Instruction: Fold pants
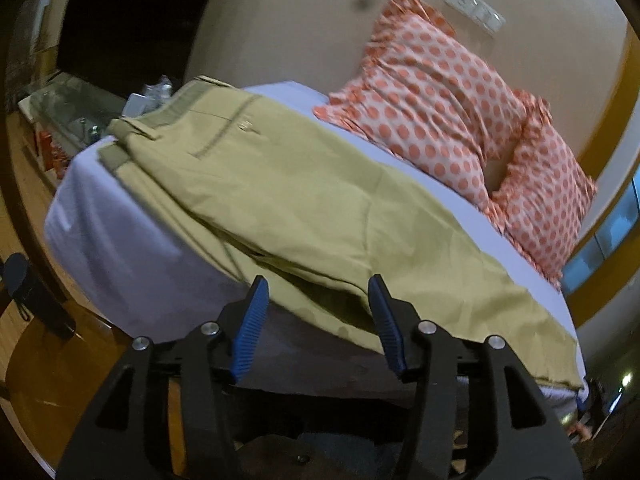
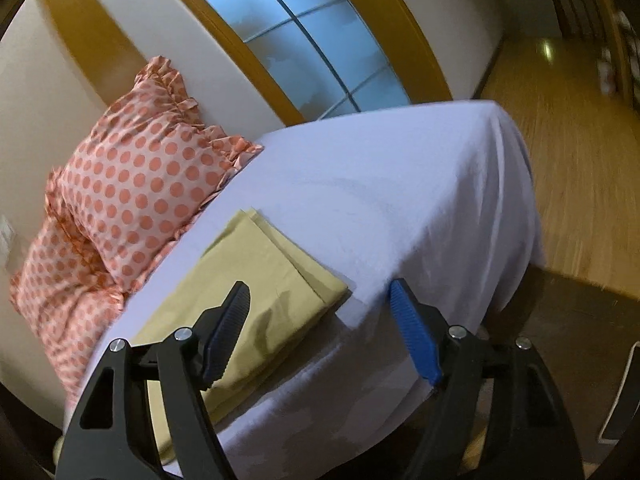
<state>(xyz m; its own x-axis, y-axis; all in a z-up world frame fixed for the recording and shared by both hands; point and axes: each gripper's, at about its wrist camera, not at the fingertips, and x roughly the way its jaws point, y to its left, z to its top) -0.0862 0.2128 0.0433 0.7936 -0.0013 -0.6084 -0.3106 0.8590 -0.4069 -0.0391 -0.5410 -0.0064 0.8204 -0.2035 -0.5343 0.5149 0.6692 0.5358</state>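
Observation:
Khaki pants (image 1: 288,200) lie along the bed, one leg on the other, waistband at the far left end. My left gripper (image 1: 318,288) is open and empty, just off the bed's near edge by the pants' mid-leg. The leg hems (image 2: 276,264) show in the right wrist view, lying flat near the bed's front edge. My right gripper (image 2: 320,292) is open and empty, hovering just before the hem corner; its left finger (image 2: 230,328) overlaps the fabric in view.
The bed has a white sheet (image 2: 400,184). Two orange polka-dot pillows (image 1: 448,112) lean on the wall behind the pants. A glass-topped table (image 1: 76,108) with small items stands beyond the waistband end. Wooden floor (image 2: 580,184) lies right of the bed.

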